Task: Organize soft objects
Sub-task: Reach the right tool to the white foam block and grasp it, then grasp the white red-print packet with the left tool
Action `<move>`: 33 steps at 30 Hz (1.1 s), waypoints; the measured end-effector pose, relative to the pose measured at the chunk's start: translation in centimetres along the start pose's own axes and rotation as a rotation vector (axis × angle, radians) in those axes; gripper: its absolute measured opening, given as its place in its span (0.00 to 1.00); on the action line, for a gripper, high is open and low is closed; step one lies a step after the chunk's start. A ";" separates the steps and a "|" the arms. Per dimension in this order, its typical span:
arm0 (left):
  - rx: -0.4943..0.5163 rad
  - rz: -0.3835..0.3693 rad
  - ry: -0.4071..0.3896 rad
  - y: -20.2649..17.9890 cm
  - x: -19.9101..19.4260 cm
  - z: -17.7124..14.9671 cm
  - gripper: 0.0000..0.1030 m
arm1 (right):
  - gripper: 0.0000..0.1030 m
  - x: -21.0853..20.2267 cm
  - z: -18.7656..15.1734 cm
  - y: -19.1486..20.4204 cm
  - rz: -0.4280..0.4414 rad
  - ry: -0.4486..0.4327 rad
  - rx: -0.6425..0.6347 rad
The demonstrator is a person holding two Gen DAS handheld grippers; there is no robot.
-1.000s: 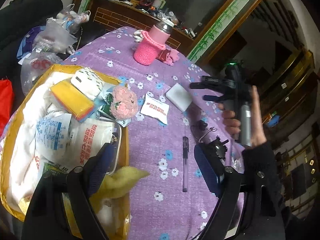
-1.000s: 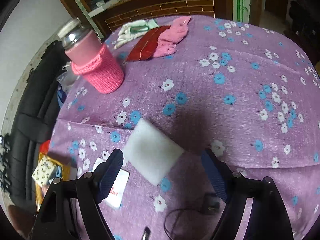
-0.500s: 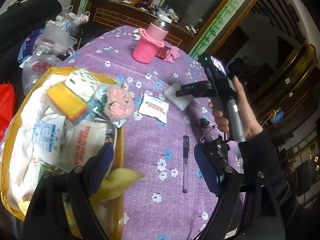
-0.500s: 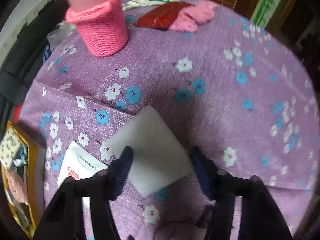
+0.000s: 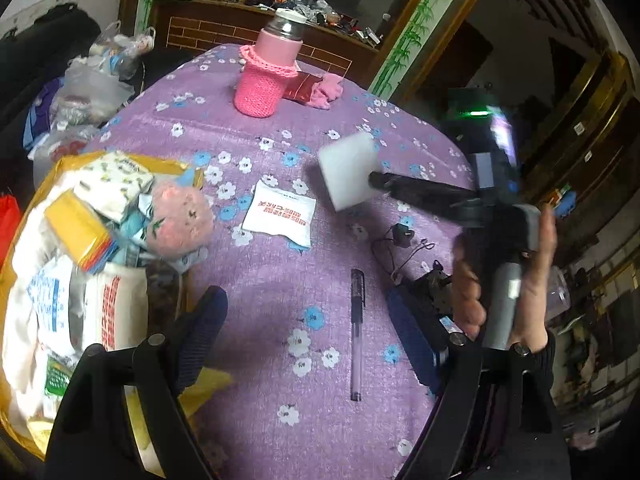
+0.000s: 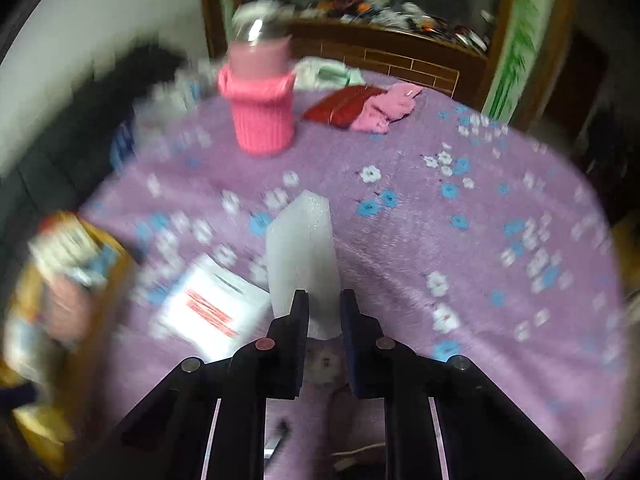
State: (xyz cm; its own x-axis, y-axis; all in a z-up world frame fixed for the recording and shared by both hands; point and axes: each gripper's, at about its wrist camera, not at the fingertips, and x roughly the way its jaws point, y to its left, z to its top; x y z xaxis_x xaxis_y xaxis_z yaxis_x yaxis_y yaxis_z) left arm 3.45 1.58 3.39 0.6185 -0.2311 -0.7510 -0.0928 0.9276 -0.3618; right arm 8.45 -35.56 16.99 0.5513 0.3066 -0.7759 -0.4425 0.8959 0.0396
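My right gripper (image 6: 324, 312) is shut on a white foam block (image 6: 302, 252) and holds it on edge above the purple flowered tablecloth (image 6: 420, 220). The left wrist view shows the same foam block (image 5: 347, 172) lifted off the cloth by the right gripper (image 5: 378, 180). My left gripper (image 5: 308, 328) is open and empty, low over the cloth beside a yellow bag (image 5: 68, 164) packed with soft packets and a pink plush toy (image 5: 178, 224). A white sachet with red print (image 5: 280, 214) lies flat on the cloth.
A bottle in a pink knitted sleeve (image 5: 266, 84) stands at the back, with a red pouch and pink cloth (image 5: 326, 88) beside it. A black pen (image 5: 357, 328) and small black gadgets with cord (image 5: 404, 236) lie near the right. Plastic bags (image 5: 92, 84) sit beyond the table's left edge.
My right gripper has closed on the white foam block and lifted it off the cloth, turning it on edge. My left gripper stays open above the table.
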 end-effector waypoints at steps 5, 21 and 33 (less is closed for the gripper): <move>0.042 0.064 0.028 -1.0 1.3 0.9 0.80 | 0.14 -2.2 -0.6 -4.3 0.137 -0.104 0.175; 0.251 0.225 0.297 -3.7 15.0 7.7 0.80 | 0.15 -1.6 -2.0 -11.4 0.282 -0.100 0.393; 0.193 0.309 0.371 -1.1 20.3 8.5 0.68 | 0.16 -2.3 -1.9 -9.8 0.229 -0.128 0.358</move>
State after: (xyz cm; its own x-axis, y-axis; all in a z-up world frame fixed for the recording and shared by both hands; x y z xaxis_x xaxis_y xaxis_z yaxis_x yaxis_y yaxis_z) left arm 22.76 -1.64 -6.79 0.2634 0.0066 -0.9647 -0.0604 0.9981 -0.0097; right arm 10.18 -45.66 17.16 0.5607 0.5277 -0.6381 -0.3034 0.8479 0.4346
